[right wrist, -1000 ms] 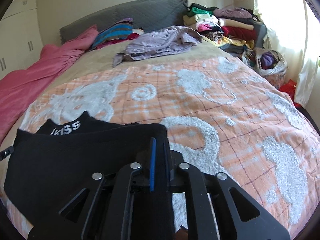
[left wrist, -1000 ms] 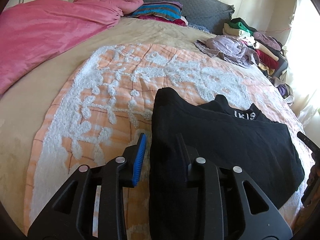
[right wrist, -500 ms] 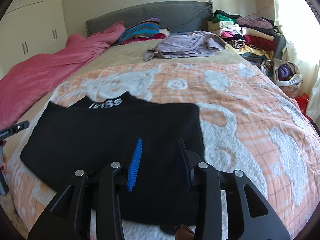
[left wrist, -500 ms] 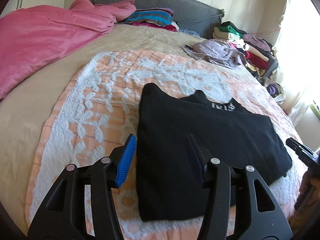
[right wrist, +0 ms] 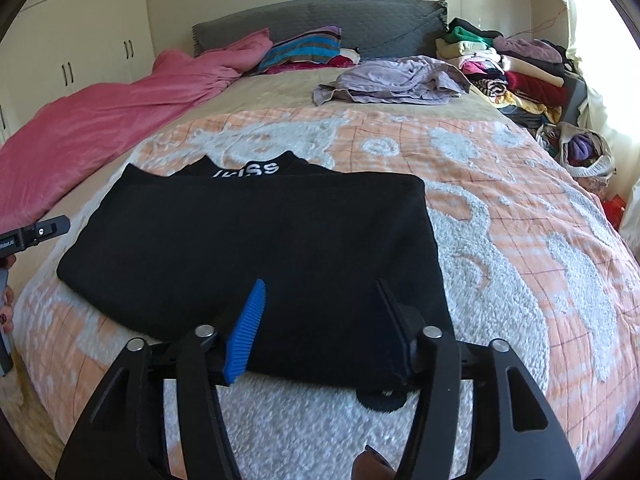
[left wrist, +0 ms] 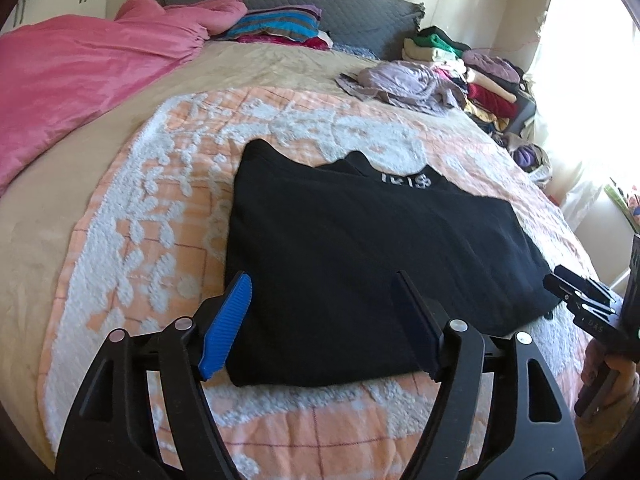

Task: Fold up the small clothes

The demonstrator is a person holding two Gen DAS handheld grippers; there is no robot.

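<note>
A black garment [left wrist: 360,248] with white lettering at its collar lies folded flat on the orange-and-white bedspread [left wrist: 160,208]; it also shows in the right wrist view [right wrist: 256,248]. My left gripper [left wrist: 320,316] is open and empty, hovering above the garment's near left corner. My right gripper [right wrist: 320,320] is open and empty, above the garment's near right edge. The right gripper's body shows at the right edge of the left wrist view [left wrist: 588,304]. The left gripper's body shows at the left edge of the right wrist view [right wrist: 36,232].
A pink duvet [left wrist: 80,68] lies on the left side of the bed. A lilac crumpled garment [right wrist: 392,80] lies near the grey headboard [right wrist: 320,16]. Piles of clothes [right wrist: 516,68] and a basket [right wrist: 580,152] stand to the right of the bed. Striped pillows [right wrist: 304,48] lie at the head.
Both grippers have let go of the black garment, opened and pulled back towards me. The garment now lies flat and folded on the bedspread.
</note>
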